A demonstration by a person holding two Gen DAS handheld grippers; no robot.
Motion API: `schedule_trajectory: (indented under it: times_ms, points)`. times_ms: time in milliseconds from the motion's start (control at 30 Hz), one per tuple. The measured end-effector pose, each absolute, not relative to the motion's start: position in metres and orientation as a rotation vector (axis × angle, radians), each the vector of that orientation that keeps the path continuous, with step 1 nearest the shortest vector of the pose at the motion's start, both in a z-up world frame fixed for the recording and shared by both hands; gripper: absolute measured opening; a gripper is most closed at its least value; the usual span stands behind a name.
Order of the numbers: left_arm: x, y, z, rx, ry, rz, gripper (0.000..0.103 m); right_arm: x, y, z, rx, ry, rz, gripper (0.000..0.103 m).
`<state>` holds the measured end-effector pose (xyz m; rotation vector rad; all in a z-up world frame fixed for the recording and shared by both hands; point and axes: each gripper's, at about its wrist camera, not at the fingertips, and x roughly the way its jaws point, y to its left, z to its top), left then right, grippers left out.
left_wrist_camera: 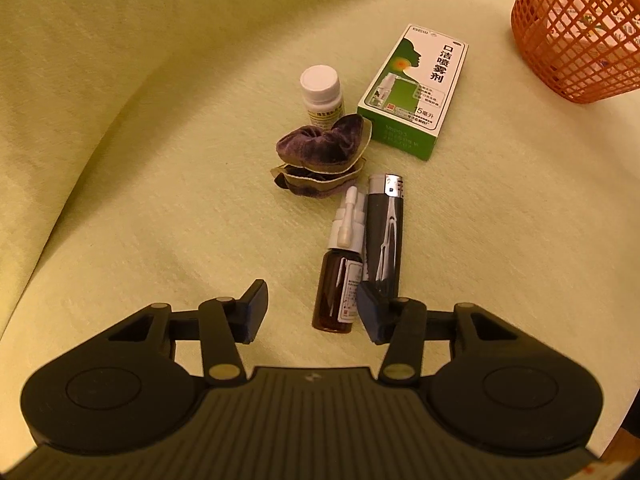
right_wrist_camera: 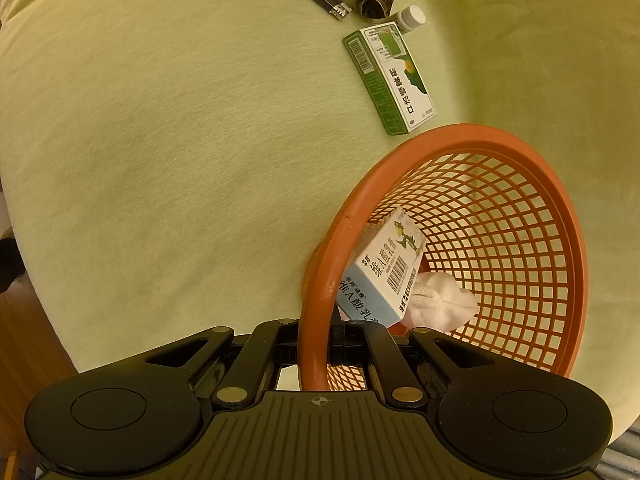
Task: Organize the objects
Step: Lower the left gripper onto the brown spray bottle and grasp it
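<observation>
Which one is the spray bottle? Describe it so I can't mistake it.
On the pale green bedcover, a cluster of small items lies left of the orange basket. Nearest the open left tongs two slim things lie side by side. The spray bottle is the left one: brown glass with a white nozzle, unlike the dark lighter beside it.

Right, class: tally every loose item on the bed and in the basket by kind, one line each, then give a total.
Cardboard medicine boxes: 2, green-and-white box and blue-and-white box
Bottles: 2, white-capped pill bottle and brown spray bottle
Dark lighter: 1
Purple velvet scrunchie: 1
White cloth: 1
Total: 7
</observation>
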<state>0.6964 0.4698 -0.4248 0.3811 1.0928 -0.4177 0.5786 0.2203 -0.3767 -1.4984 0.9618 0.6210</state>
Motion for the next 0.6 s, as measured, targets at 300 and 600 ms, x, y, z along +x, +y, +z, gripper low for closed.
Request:
schedule_trajectory:
  times_ms: [300,600]
  points:
    - [0.705,0.463,-0.435,0.402,1.111,-0.451,0.033,0.579,0.219,-0.376,-1.495,0.961,0.623,0.0]
    - [0.702,0.458,-0.437,0.401,1.135,-0.473,0.021,0.58,0.219,-0.376,-1.497,0.959,0.625,0.0]
